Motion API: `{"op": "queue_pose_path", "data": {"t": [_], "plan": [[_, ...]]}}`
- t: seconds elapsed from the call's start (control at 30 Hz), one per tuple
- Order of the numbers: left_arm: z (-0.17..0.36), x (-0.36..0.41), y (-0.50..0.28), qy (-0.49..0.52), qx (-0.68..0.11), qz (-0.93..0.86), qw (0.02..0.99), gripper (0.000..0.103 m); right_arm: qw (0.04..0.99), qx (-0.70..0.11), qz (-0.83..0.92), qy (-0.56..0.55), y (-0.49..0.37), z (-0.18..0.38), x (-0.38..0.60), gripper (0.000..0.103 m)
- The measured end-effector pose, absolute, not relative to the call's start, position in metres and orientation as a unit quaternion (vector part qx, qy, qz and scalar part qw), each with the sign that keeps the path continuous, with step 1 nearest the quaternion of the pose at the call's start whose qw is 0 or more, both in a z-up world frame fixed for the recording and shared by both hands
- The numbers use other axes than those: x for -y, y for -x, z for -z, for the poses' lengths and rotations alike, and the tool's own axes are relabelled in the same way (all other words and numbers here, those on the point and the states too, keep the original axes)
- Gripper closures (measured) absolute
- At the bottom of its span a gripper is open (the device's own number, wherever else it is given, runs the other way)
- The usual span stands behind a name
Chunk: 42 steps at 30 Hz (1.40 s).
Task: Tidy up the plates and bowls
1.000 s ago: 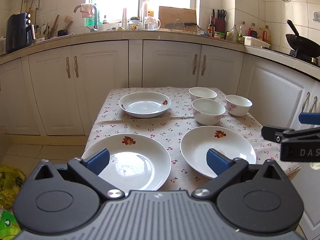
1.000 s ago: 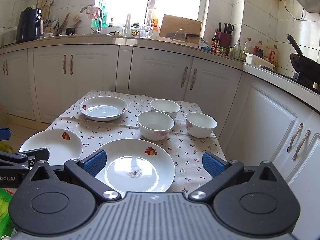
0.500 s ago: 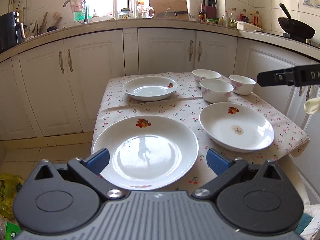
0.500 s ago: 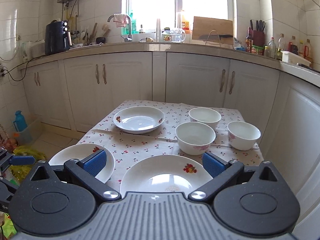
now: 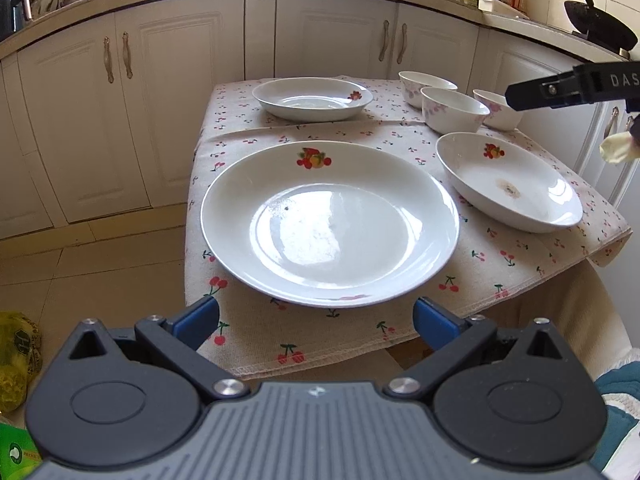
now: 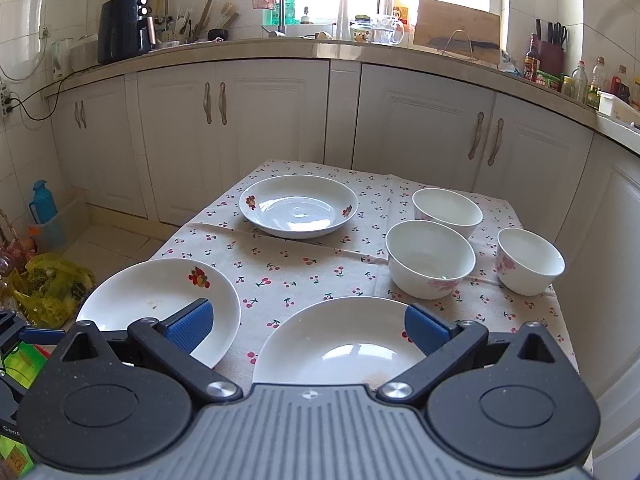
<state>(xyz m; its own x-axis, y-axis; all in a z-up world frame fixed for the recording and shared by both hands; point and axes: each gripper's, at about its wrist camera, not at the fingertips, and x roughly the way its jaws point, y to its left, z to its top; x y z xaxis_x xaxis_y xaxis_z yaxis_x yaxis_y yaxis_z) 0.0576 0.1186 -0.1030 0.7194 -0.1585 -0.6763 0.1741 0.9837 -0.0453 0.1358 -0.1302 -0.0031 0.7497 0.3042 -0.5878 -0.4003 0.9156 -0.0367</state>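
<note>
Presently, both tongs are held wide open with nothing between the blue pads. The left tongs [image 5: 316,316] are poised just off the near edge of the small cloth-covered counter [image 5: 520,264], directly before the large white shallow plate with a fruit motif [image 5: 330,222], whose near rim is seen close to the cloth's hanging hem and whose left rim lies near the counter's left edge. The right tongs [image 6: 308,324] are held above the near rim of the second white fruit-printed plate [image 6: 340,340], which sits near the counter's near right corner.

A clear gap of cherry-printed cloth is seen between the two near plates. Farther back, beyond a fold in the cloth, a third white deep plate with red flower prints [image 6: 298,206] is placed alone on the far left part, with bare cloth on all sides. Three white bowls with pink flowers are grouped on the far right: the nearest bowl [image 6: 430,258], the rear bowl [image 6: 447,210] just behind it, and the rightmost bowl [image 6: 530,266] close to the right edge. Open cloth is left in the middle, between the far plate, the bowls and the near plates.
</note>
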Motion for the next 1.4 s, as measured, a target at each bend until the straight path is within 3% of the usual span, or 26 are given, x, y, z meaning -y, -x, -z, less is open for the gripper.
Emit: {"op": "queue_pose_path", "data": {"t": [0.7, 1.4], "plan": [[0.118, -0.13, -0.073, -0.033, -0.352, 0.125, 0.927, 0.0, 0.906, -0.345, -0.219, 0.109, -0.172, 0.028, 0.093, 0.0], [0.118, -0.135, -0.078, -0.072, -0.334, 0.173, 0.924, 0.001, 0.826, -0.397, -0.377, 0.131, -0.221, 0.057, 0.036, 0.001]]}}
